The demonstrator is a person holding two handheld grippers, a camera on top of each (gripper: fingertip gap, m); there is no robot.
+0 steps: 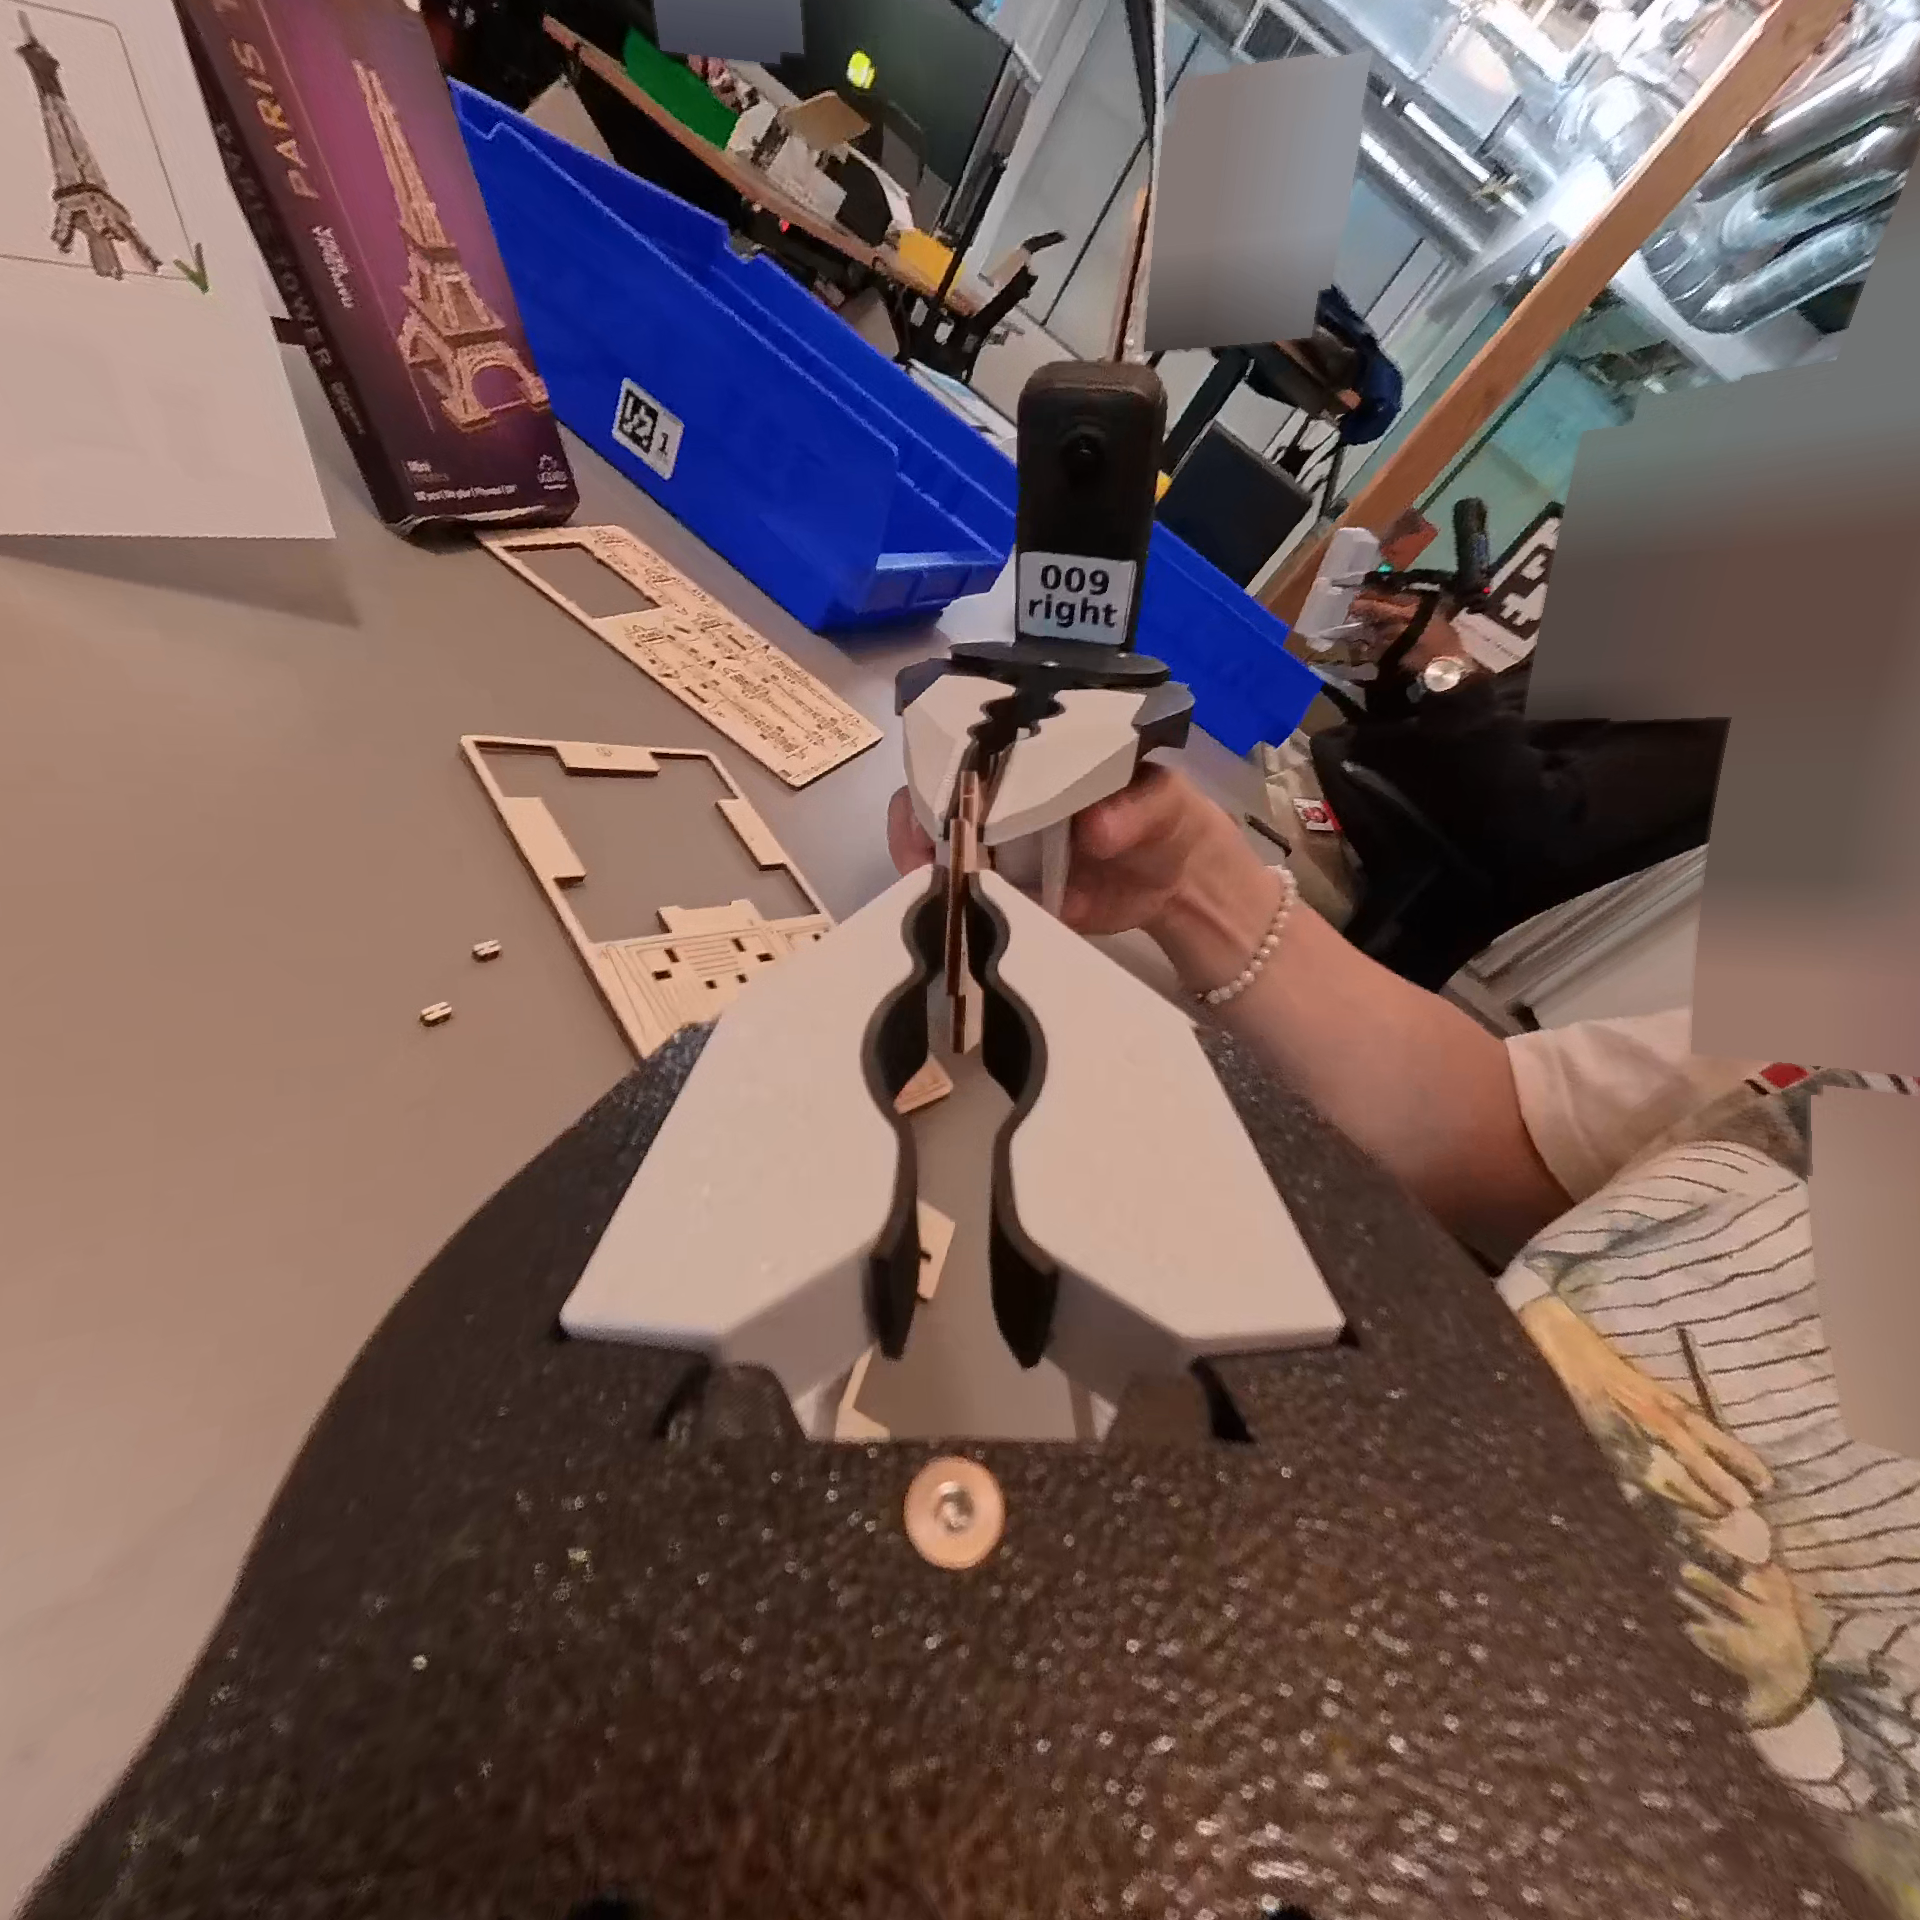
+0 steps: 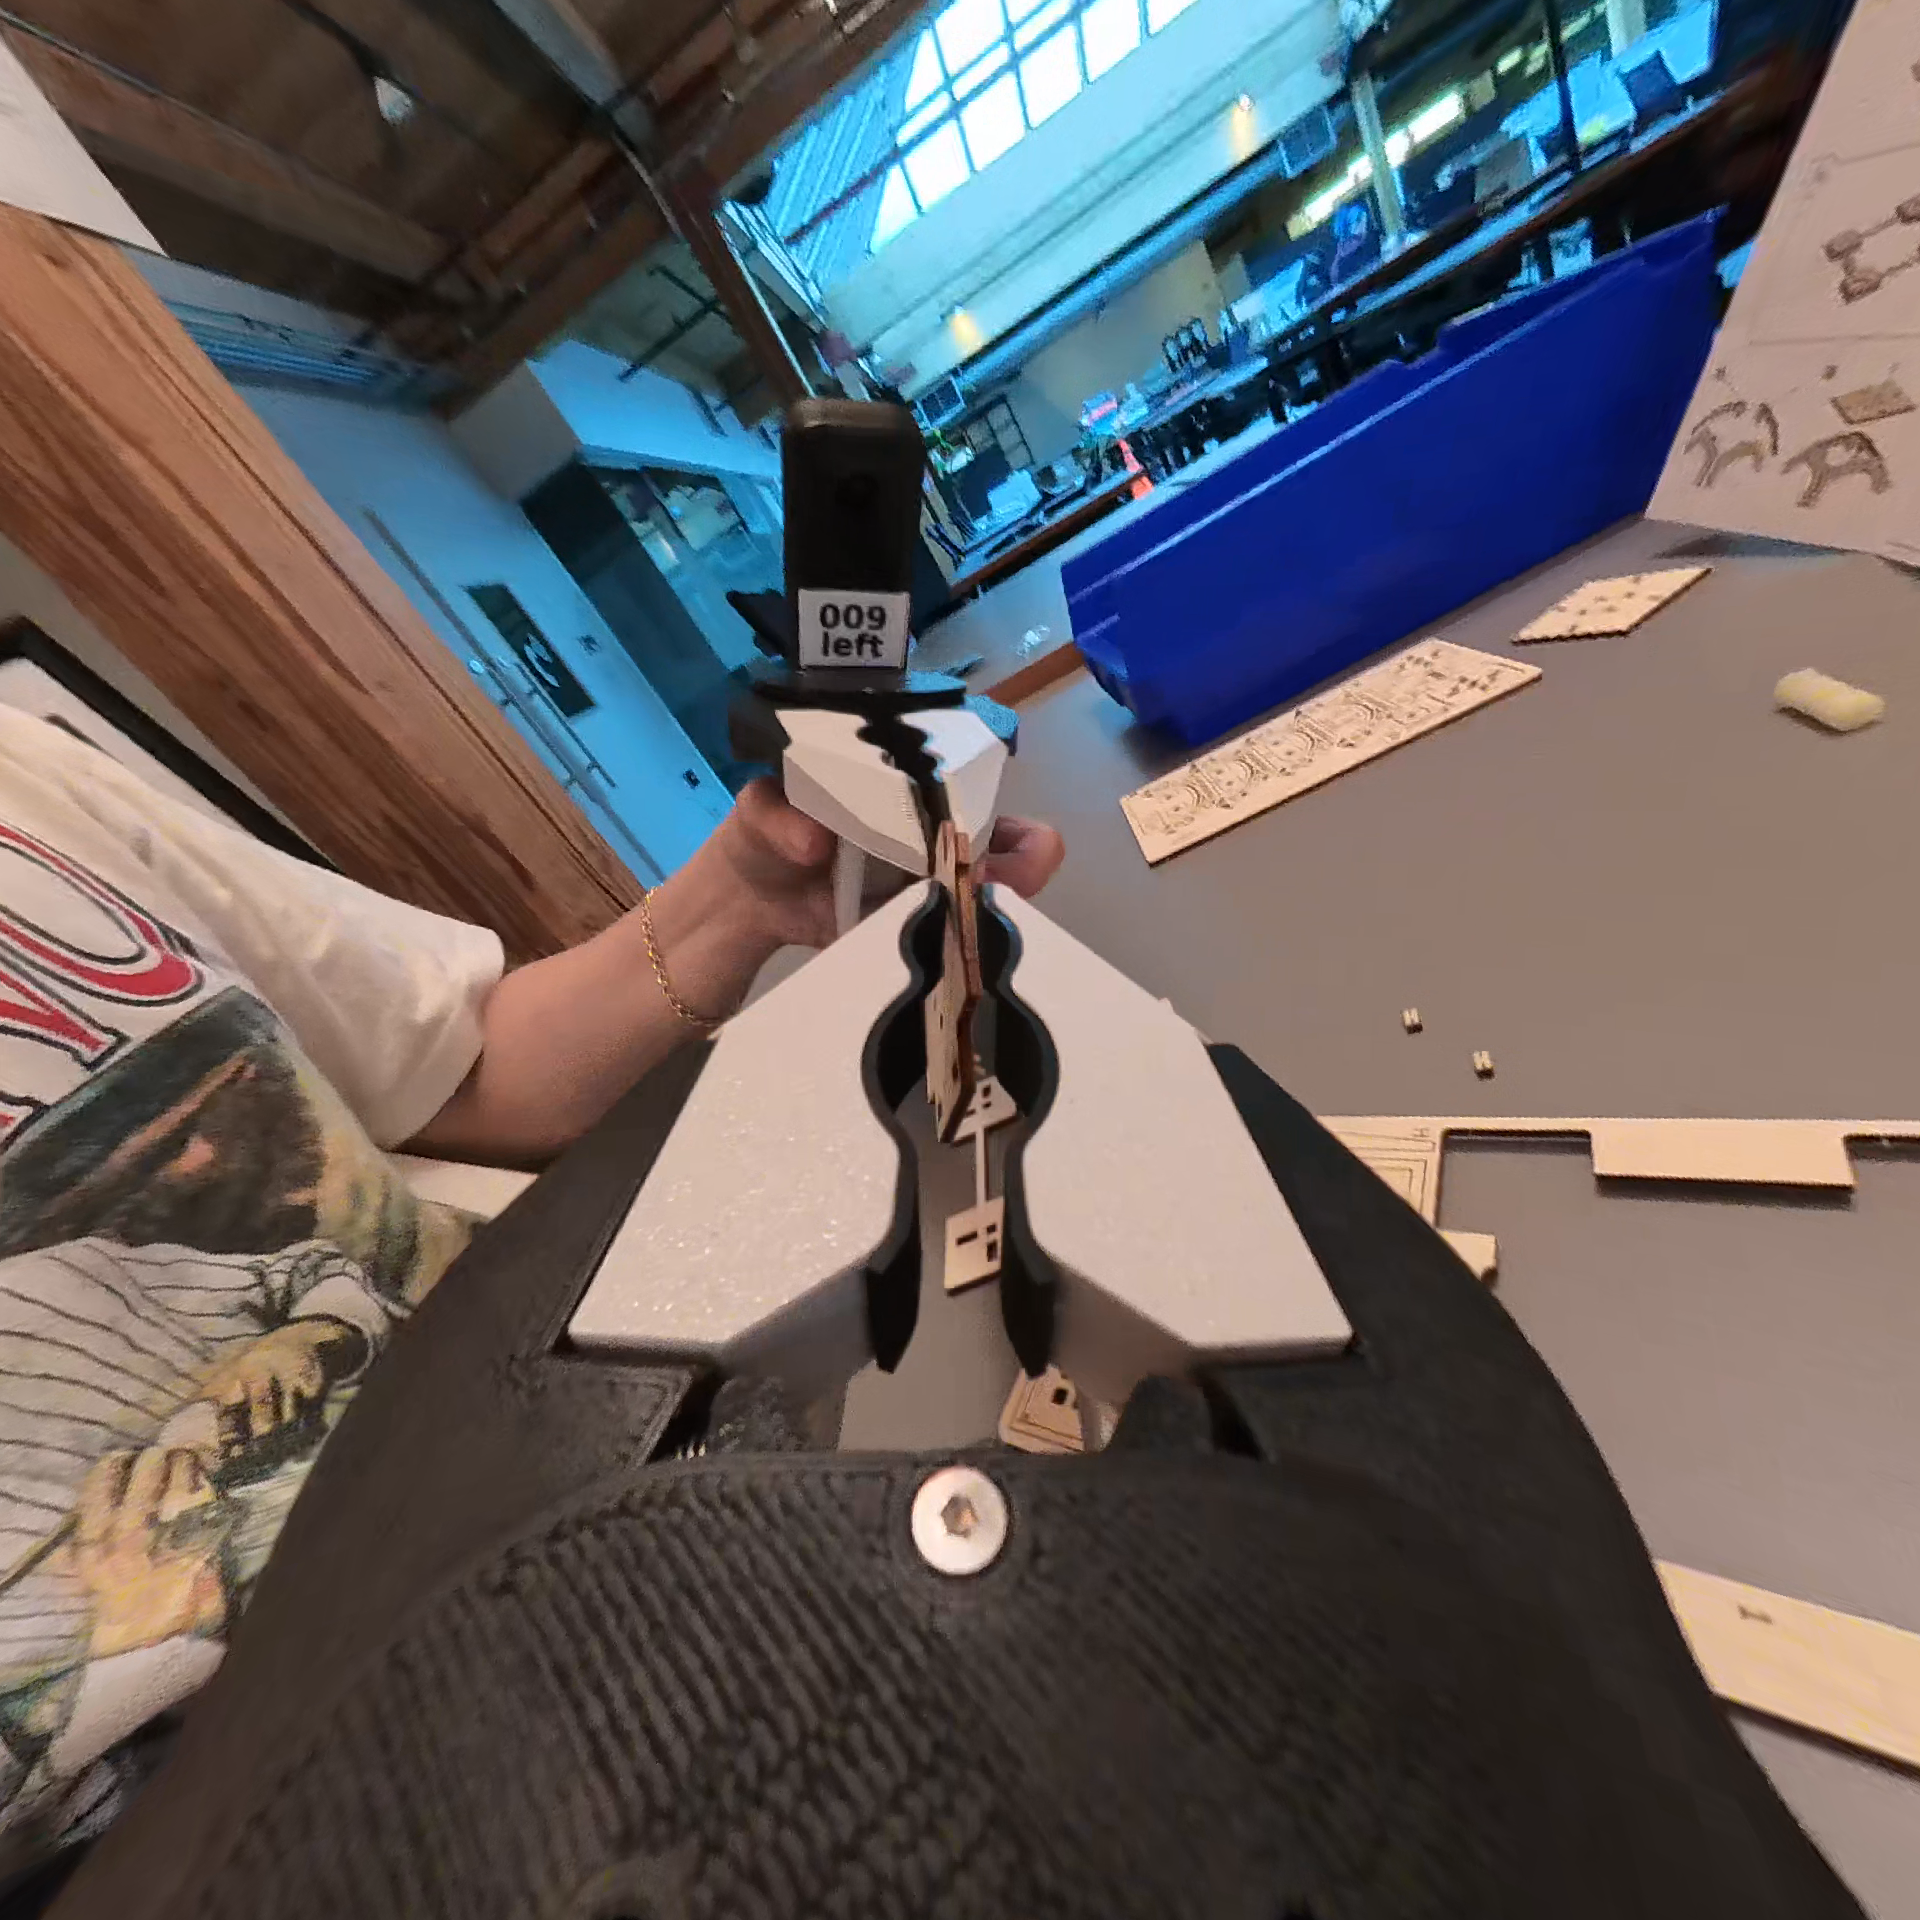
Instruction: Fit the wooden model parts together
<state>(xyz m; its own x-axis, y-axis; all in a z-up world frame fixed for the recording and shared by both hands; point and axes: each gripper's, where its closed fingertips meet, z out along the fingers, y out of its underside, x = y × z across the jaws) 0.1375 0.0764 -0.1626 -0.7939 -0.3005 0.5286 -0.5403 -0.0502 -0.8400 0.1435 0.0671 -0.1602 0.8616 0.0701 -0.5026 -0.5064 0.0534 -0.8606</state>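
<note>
My left gripper [image 1: 954,883] and my right gripper [image 2: 961,899] point at each other, tip to tip, above the grey table [image 1: 260,1143]. Between them stand thin wooden model parts [image 1: 958,966], seen edge-on and pressed together. Each gripper is shut on these parts from its own side. The right gripper also shows in the left wrist view [image 1: 966,816], and the left gripper in the right wrist view [image 2: 940,836]. The parts show in the right wrist view [image 2: 951,997] as a pale slotted piece against a darker edge. I cannot tell where one part ends and the other begins.
Punched wooden sheets [image 1: 686,644] and a cut-out frame [image 1: 623,831] lie on the table, with two tiny wooden bits [image 1: 485,949] beside them. Behind are a blue bin [image 1: 727,416], the model's box [image 1: 384,281] and a paper sheet [image 1: 104,312]. Loose wooden pieces [image 2: 977,1236] lie under the grippers. Left and right tips are no more than a few centimetres apart.
</note>
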